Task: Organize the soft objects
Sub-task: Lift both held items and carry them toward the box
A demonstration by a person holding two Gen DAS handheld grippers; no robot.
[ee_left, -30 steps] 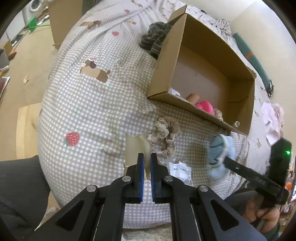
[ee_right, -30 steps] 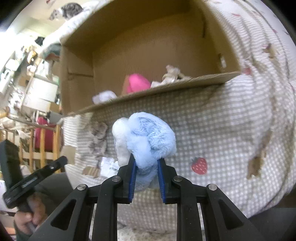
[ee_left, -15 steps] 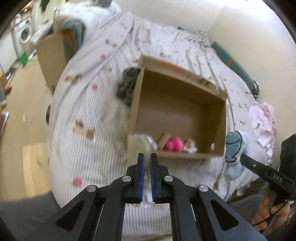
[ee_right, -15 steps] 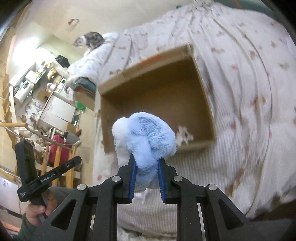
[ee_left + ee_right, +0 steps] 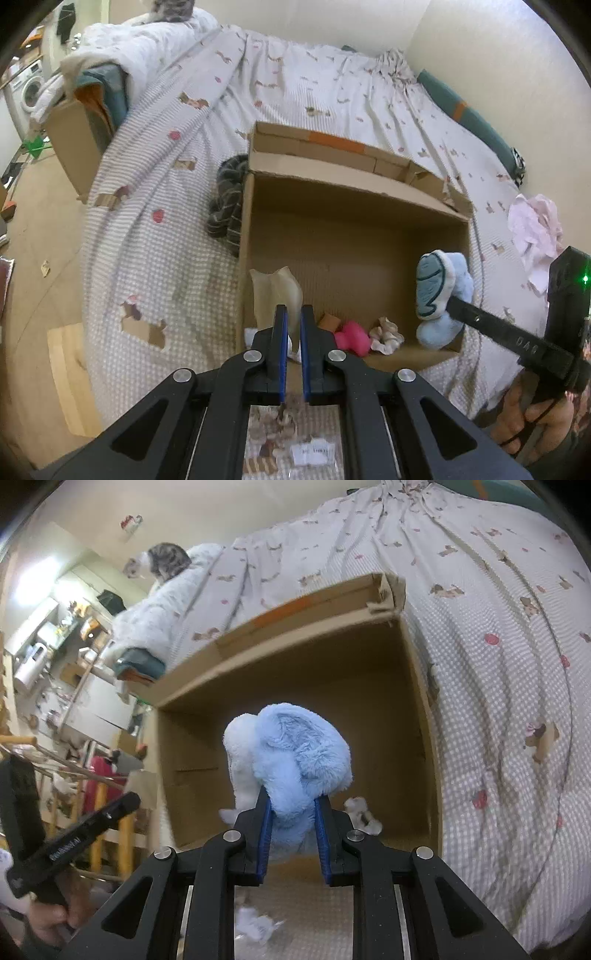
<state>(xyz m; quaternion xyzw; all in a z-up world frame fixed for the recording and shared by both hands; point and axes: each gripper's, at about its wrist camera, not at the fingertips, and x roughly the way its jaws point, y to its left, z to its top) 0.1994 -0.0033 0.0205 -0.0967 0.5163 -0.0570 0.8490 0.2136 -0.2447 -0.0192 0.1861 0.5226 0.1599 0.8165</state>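
Two soft things hang over the open cardboard box (image 5: pixel 354 236): a blue plush toy (image 5: pixel 295 760) clamped in the right gripper (image 5: pixel 291 808), a beige floppy piece (image 5: pixel 277 295) pinched in the left gripper (image 5: pixel 291 332). The delivery step seems under way; next, lower and release inside, beside the pink toy (image 5: pixel 351 338).

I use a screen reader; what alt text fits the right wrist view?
The right gripper is shut on a fluffy blue plush toy, held over an open cardboard box on a checked bedspread. A cream scrunchie lies inside the box.
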